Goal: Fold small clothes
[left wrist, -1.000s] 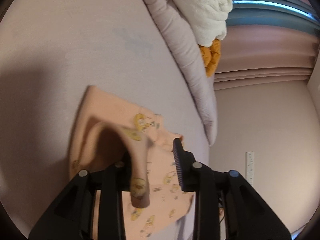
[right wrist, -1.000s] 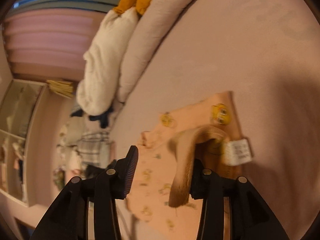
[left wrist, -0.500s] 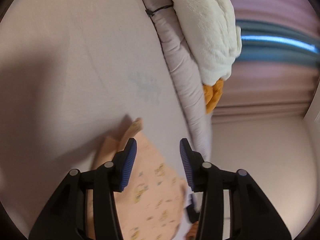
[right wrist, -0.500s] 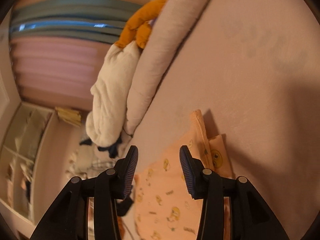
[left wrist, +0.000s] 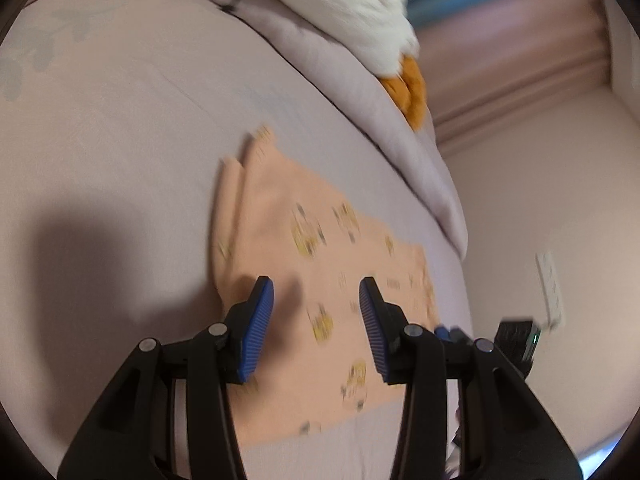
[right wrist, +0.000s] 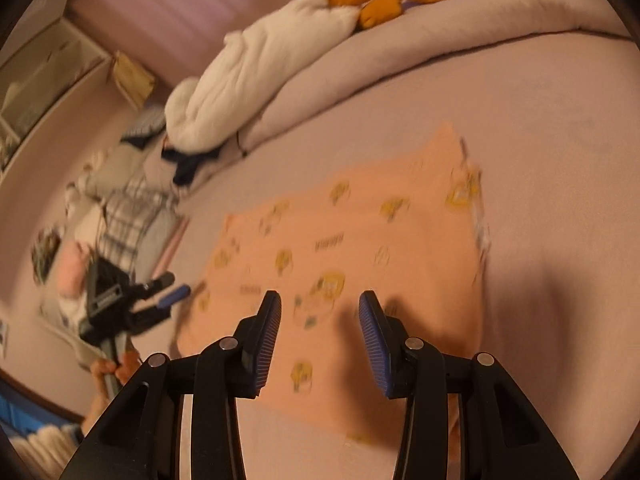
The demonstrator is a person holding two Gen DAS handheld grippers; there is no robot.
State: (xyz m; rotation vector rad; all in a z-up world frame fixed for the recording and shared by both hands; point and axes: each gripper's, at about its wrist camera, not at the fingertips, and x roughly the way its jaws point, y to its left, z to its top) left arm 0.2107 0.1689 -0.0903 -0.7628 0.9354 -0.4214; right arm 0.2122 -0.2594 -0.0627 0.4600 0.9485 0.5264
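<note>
Both grippers, left gripper (left wrist: 316,320) and right gripper (right wrist: 319,322), now spread and empty, have released the peach printed garment (left wrist: 320,280) lying ahead; a fold seems laid, though blurred.

Garment (left wrist: 320,264) lies flat on bed (left wrist: 120,128), rolled duvet (left wrist: 360,92) behind it w/ plush toy (right wrist: 248,80) on top, clothes pile (right wrist: 128,208) off bed's edge.

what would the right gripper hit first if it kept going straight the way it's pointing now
Most likely the peach printed garment lying flat on the bed. The right gripper points down at it with open, empty fingers; how far above the cloth it is can't be judged.
</note>
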